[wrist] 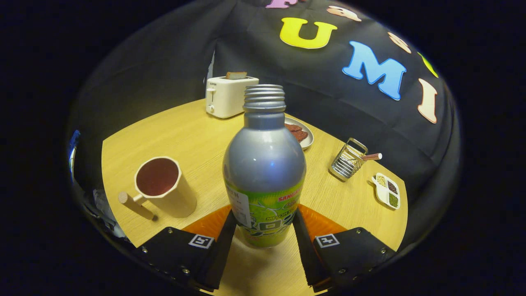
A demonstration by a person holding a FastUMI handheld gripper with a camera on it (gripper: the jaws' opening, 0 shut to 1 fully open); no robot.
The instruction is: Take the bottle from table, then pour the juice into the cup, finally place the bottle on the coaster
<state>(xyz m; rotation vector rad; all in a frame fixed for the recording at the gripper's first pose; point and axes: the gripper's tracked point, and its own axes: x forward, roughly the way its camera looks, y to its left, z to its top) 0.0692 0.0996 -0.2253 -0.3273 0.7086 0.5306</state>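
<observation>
Between the tool's (265,230) two fingers, squeezed tight on the bottle (264,172): lift straight, tip slowly over the cup (162,185).

Wooden table (189,135), black cloth wall (164,61)

The gripper (263,230) has its jaws pressed on both sides of the uncapped silver bottle (264,164), upright on the desk (197,135), with the cup (162,185) left of the bottle.
</observation>
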